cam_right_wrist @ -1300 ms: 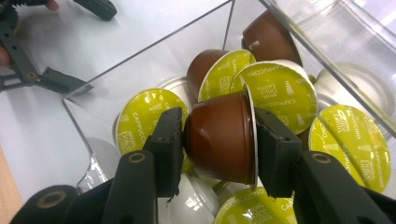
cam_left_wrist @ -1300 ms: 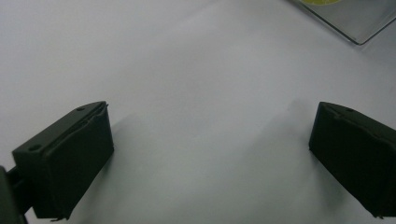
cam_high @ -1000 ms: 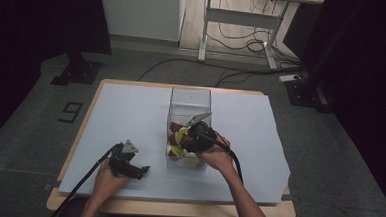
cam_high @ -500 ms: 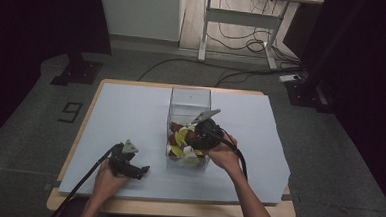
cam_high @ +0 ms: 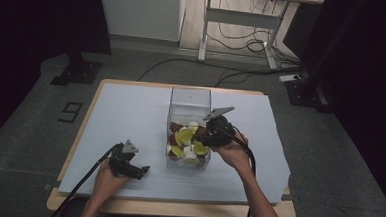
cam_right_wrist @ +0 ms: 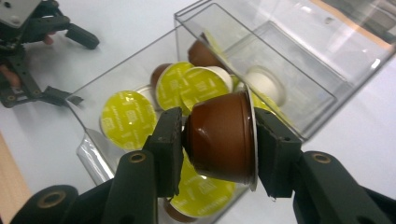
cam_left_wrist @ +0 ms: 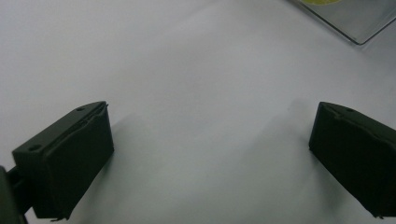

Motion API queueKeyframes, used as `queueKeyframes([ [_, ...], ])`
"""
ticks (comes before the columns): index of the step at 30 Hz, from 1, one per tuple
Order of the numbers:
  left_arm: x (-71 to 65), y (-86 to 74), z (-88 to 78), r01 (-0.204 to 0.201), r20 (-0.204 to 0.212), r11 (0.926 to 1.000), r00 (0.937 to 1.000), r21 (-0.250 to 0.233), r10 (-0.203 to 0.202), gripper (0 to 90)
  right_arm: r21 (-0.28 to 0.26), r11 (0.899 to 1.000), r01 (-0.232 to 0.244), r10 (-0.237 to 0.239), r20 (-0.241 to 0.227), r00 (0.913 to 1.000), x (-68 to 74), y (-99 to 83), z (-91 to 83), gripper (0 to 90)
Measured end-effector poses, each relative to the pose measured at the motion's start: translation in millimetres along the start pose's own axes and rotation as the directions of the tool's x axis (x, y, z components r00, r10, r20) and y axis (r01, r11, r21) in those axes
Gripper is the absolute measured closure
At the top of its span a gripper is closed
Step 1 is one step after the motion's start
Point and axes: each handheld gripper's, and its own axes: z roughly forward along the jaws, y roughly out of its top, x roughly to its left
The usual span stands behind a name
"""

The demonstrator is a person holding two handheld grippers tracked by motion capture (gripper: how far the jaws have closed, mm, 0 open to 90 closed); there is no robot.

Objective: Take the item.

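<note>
From the high view, your right gripper sits at the right wall of the clear box mid-bench; a second ago it was nearer the box's front corner. Your left gripper rests left of the box, near the bench's front edge, unmoved. A "9" mark lies on the floor left of the bench.

Left gripper view: your fingers stand wide apart over bare white surface, with the box's corner just showing.

Right gripper view: your fingers clamp a brown capsule above the box's open top; yellow-lidded capsules lie inside, their printing too blurred to read
</note>
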Motion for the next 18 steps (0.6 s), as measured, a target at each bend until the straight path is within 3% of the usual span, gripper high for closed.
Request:
queueKeyframes([
  [18, -0.1, 0.0, 0.1, 0.001, -0.001, 1.0000, 1.0000, 0.000, -0.001, 0.0, -0.029, 0.996, -0.079, 0.081, 0.077, 0.9938, -33.9, -21.0, -26.3, 56.3],
])
